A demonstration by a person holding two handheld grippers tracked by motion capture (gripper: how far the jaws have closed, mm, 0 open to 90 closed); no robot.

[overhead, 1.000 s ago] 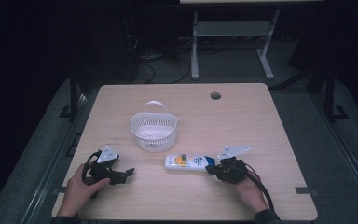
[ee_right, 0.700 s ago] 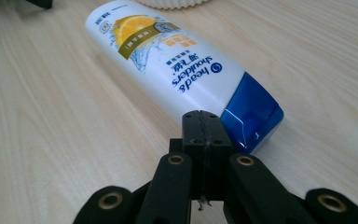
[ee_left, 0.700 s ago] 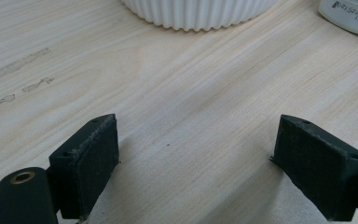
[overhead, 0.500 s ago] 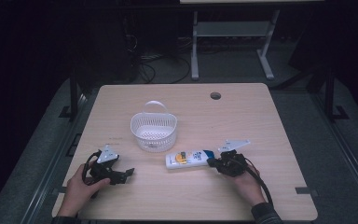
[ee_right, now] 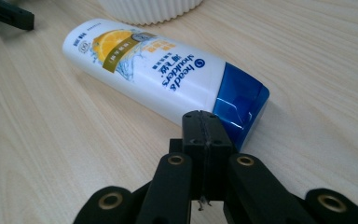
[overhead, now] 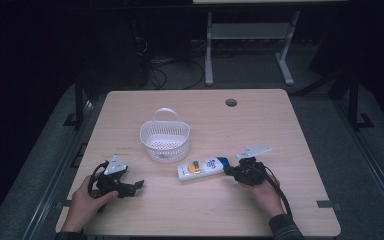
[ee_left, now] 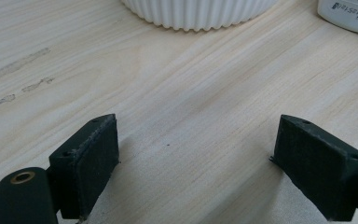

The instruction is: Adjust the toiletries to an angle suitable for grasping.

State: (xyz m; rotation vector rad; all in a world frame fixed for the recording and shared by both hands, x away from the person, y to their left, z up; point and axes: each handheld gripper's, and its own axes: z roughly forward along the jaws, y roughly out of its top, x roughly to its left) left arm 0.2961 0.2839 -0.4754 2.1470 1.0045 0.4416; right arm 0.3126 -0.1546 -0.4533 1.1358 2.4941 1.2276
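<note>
White shampoo bottle (overhead: 203, 167) lies flat, blue cap toward the clenched, empty right tool (overhead: 231, 172).

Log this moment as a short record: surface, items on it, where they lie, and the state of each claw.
surface: light wooden table
container: white ribbed plastic basket with a loop handle, upright near the middle
bottle: white shampoo bottle with a blue cap, lying on its side just in front of the basket
left claw: jaws wide apart, nothing between them, resting low over bare wood
right claw: jaws shut together, empty, tips at the bottle's blue cap; contact cannot be told
</note>
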